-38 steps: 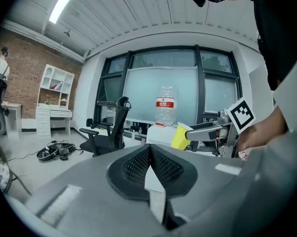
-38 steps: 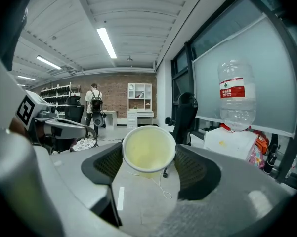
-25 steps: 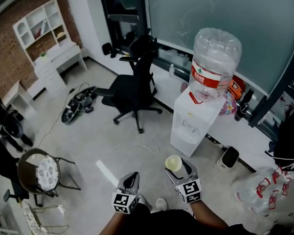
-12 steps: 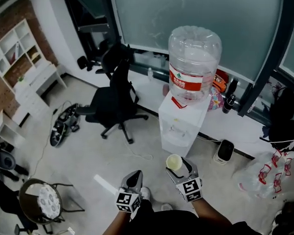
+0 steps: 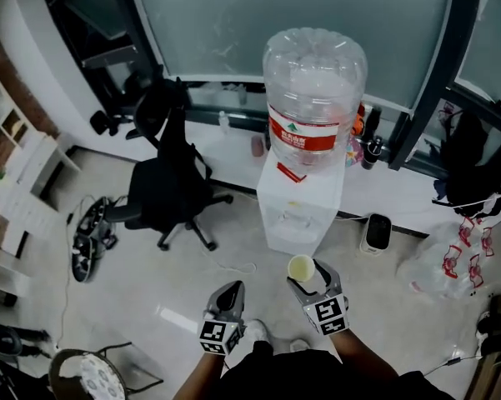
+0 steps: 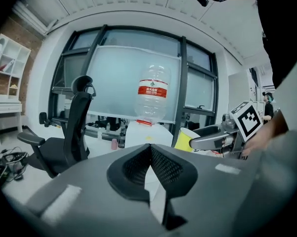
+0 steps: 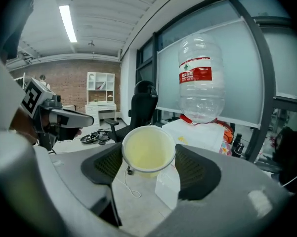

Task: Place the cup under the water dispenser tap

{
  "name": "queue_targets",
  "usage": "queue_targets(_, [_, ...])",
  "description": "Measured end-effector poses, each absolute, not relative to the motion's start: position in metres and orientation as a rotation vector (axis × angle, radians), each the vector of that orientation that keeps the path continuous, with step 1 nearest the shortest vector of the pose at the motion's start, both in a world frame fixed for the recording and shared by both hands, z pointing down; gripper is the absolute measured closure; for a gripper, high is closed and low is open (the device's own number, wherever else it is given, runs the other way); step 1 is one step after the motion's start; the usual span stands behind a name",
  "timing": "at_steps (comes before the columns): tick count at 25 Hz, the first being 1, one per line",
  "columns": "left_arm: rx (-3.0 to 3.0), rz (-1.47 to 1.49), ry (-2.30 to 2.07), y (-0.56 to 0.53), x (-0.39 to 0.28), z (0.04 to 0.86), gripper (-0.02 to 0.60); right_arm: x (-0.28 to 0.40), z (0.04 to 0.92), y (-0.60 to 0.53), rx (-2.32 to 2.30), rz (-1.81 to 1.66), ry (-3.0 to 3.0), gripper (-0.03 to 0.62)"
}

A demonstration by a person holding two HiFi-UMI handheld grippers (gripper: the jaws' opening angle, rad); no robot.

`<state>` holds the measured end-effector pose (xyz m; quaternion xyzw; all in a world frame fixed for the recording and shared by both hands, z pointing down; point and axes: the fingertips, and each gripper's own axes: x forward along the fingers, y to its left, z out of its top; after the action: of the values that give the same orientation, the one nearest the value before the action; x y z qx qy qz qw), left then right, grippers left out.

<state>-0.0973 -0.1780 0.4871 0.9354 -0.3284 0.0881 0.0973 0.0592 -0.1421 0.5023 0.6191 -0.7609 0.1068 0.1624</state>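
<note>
A pale yellow cup point(image 5: 301, 267) stands upright between the jaws of my right gripper point(image 5: 305, 277), which is shut on it. In the right gripper view the cup point(image 7: 148, 149) fills the gap between the pads, its mouth open and empty. Ahead stands the white water dispenser point(image 5: 300, 211) with a large clear bottle point(image 5: 315, 90) on top; its taps face me, a short way beyond the cup. My left gripper point(image 5: 230, 290) hangs to the cup's left, shut with nothing in it. From the left gripper view the cup point(image 6: 186, 139) and dispenser point(image 6: 142, 134) show ahead.
A black office chair point(image 5: 171, 186) stands left of the dispenser. A small black device point(image 5: 375, 232) sits on the floor to its right, with plastic bags point(image 5: 450, 261) further right. A cable point(image 5: 237, 267) lies on the floor. A round stool point(image 5: 92, 377) is at the bottom left.
The dispenser has come closer and nearer the middle of the head view. Both grippers have moved towards it, the right one still carrying the cup.
</note>
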Motion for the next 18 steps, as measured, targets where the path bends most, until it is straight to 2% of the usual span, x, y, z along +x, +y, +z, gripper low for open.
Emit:
queue_targets(11, [2.809,0.339,-0.679,-0.218,-0.09,0.529,0.568,0.072,0.542,-0.164,1.876,0.363,-1.928,0.263])
queue_targets(18, [2.817,0.384,-0.645,-0.247,-0.066,0.559,0.568,0.092,0.584,-0.194,1.882,0.422,-1.838,0.263])
